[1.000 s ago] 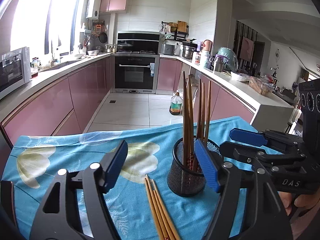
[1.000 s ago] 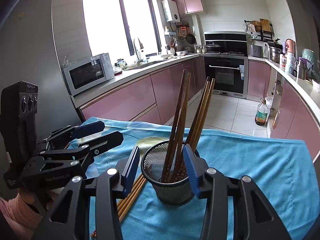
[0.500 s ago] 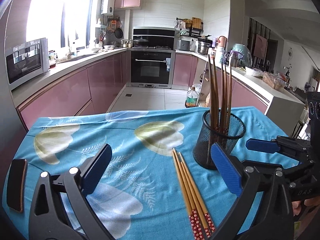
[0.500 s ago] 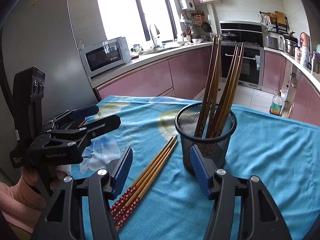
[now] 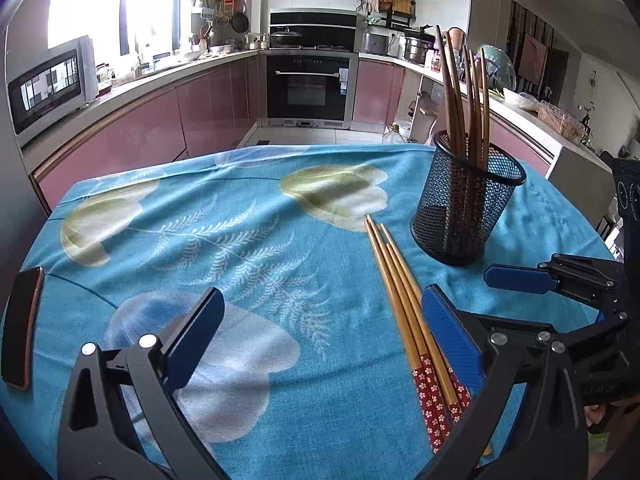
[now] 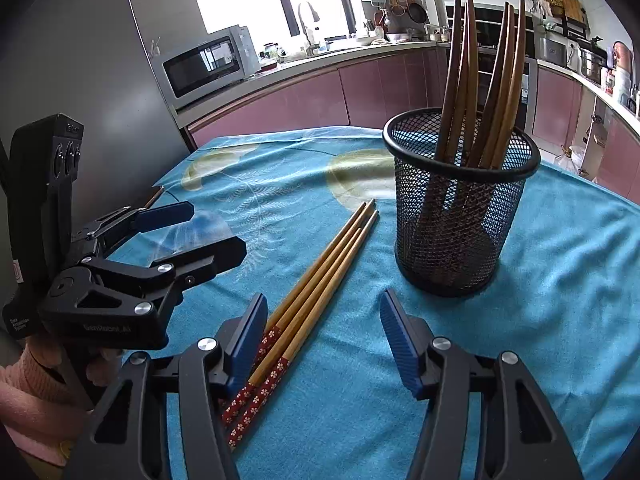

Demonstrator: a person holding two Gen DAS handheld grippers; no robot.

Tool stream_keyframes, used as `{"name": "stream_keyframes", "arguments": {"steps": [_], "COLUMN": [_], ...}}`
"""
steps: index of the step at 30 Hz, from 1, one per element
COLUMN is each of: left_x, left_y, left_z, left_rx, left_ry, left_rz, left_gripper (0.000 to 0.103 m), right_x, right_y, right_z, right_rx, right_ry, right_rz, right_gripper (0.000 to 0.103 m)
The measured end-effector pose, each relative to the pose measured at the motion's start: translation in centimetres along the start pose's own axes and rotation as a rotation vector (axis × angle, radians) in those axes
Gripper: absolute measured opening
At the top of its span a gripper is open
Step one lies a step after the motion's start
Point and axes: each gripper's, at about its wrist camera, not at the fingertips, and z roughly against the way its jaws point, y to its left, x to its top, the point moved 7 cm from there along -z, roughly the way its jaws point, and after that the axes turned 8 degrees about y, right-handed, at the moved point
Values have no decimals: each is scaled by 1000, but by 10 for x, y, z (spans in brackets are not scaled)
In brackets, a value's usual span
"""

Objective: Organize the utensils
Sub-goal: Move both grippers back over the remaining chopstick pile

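Your left gripper [image 5: 324, 330] is spread as wide as it goes, with nothing pinched. Seen from its own camera, its two blue pads [image 5: 450, 338] hang low over the blue floral tablecloth [image 5: 240, 240], and the right-hand pad sits just beside the red patterned ends of the loose bamboo chopsticks [image 5: 404, 304]; whether it touches them you cannot tell. The four chopsticks lie flat and bunched together, tips pointing toward 11 o'clock, handles toward 5 o'clock in that view.

The black mesh holder [image 5: 466, 204] stands upright on the cloth at about 2 o'clock from the chopstick bundle, near their tips but apart from them. Several darker brown chopsticks [image 5: 460, 92] stand inside it, leaning against the rim.

Your right gripper [image 6: 324, 336] is partly spread and grips nothing. In its own view the bamboo chopsticks [image 6: 320, 280] run from 7 o'clock up toward 1 o'clock, their red flowered ends passing close under its left pad [image 6: 248, 336], while the right pad is well clear of them. The mesh holder [image 6: 460, 204] sits at 1 o'clock ahead of that gripper.

A dark phone-like slab [image 5: 20, 324] lies at the cloth's edge at 9 o'clock in the left view. Your hand in a pink sleeve [image 6: 36, 392] holds the left gripper's handle.
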Motion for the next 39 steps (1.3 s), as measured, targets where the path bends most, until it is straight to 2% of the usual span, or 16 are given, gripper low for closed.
{"name": "stream_keyframes", "arguments": {"steps": [10, 21, 31, 39], "left_x": [-10, -16, -20, -20], "left_y": [-3, -9, -7, -7], "left_z": [-21, -34, -38, -37], "left_rx": [9, -12, -13, -34], "left_ry": [73, 121, 146, 147], "left_rz": [-25, -56, -60, -65], "left_gripper": [93, 90, 86, 85], "right_x": [-3, -4, -4, -5], "right_y": [-4, -6, 0, -2], "right_z": [-7, -16, -29, -33], "right_rx": [-16, -27, -44, -72], "right_ry": [18, 42, 80, 99], "right_rz": [-9, -9, 21, 45], "right_gripper": [55, 46, 41, 41]}}
